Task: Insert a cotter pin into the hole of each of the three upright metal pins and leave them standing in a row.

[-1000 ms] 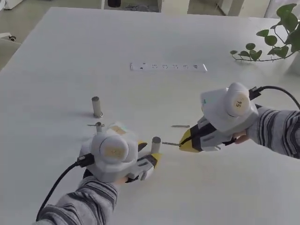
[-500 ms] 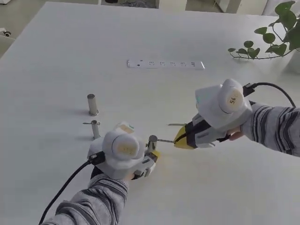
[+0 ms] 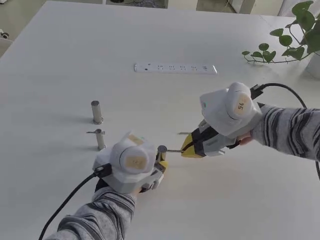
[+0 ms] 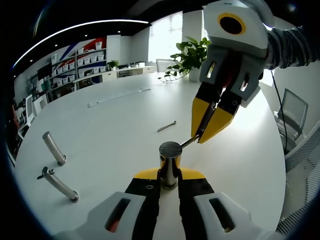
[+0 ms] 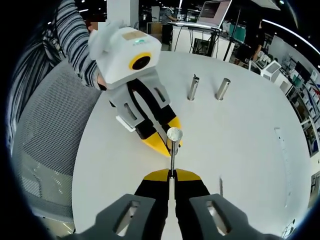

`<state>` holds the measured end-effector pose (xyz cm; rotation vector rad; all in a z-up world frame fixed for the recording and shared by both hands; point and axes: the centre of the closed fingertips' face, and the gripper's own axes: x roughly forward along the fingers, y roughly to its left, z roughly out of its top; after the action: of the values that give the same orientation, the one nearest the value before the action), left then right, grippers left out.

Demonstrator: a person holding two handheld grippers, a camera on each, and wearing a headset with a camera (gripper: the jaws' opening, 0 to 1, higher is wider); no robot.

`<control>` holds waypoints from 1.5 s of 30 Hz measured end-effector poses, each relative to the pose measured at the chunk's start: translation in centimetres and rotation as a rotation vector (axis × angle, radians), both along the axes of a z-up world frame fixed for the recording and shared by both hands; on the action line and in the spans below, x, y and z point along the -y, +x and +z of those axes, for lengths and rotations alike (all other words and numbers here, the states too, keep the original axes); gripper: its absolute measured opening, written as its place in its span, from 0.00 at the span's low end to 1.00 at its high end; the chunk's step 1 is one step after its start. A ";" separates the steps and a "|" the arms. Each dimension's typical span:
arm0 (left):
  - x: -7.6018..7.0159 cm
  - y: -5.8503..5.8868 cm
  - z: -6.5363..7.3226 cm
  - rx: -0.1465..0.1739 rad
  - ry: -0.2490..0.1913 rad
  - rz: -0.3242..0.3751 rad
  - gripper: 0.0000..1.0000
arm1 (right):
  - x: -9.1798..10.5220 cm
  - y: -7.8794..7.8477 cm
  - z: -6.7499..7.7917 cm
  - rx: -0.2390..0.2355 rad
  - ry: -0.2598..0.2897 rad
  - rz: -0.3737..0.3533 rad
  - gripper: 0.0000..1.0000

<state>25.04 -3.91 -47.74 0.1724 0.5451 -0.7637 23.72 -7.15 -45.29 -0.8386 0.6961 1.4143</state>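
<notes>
My left gripper [image 3: 160,163] is shut on an upright metal pin [image 3: 162,152], seen close between its jaws as the held metal pin [image 4: 170,164]. From the right, my right gripper [image 3: 186,148] is shut on a thin cotter pin [image 3: 175,150], whose tip reaches the held pin just below its head. My right gripper [image 5: 171,175] holds the cotter pin [image 5: 172,159] level, pointing at the pin's head [image 5: 174,134]. Two more metal pins stand at the left: a plain one [image 3: 96,112] and one with a cotter pin through it [image 3: 100,139]. A spare cotter pin [image 3: 184,133] lies on the table.
A white power strip [image 3: 175,68] lies across the middle far side of the white table [image 3: 75,60]. A leafy plant [image 3: 295,35] stands at the far right corner. Cables trail from both grippers toward the near edge and the right.
My right gripper has moved left with the cotter pin, bringing its tip up to the held metal pin. The left gripper still holds that pin; the head camera has shifted.
</notes>
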 end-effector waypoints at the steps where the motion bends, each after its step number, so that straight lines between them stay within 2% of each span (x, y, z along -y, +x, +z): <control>1: 0.0 -0.1 0.0 0.003 0.000 -0.008 0.10 | -0.1 -0.1 0.0 -0.003 0.002 0.014 0.00; 3: 0.1 -0.3 0.0 0.025 0.018 -0.046 0.10 | -0.3 -0.3 0.1 0.003 -0.011 0.038 0.00; 6: -0.1 -0.2 0.0 0.014 -0.001 -0.046 0.10 | -0.3 -0.2 0.1 0.004 -0.016 0.037 0.00; 10: 0.1 -0.2 0.0 0.025 -0.002 -0.056 0.09 | -0.4 -0.4 0.0 0.001 -0.010 0.064 0.00; 13: 0.0 -0.2 0.0 0.023 -0.016 -0.053 0.09 | -0.4 -0.2 0.0 0.001 -0.009 0.050 0.00; 18: 0.1 -0.1 -0.1 0.026 -0.016 -0.053 0.09 | -0.5 -0.3 0.4 -0.008 0.008 0.034 0.00; 22: 0.1 -0.2 0.0 0.026 -0.017 -0.049 0.09 | -1.1 -0.6 0.6 -0.044 0.042 0.003 0.00; 24: 0.2 -0.1 -0.1 0.026 -0.015 -0.046 0.09 | -1.2 -0.4 0.3 -0.032 0.023 0.013 0.00; 29: 0.2 -0.1 -0.1 0.025 -0.016 -0.043 0.09 | -1.6 -0.5 0.6 -0.028 0.023 0.014 0.00; 45: 0.2 -0.1 -0.1 0.039 -0.013 -0.030 0.10 | -3.1 -0.3 0.9 -0.028 0.055 -0.014 0.00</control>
<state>24.98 -4.14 -47.89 0.1836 0.5012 -0.7910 23.45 -4.08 -44.39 -0.7715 0.6802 1.4282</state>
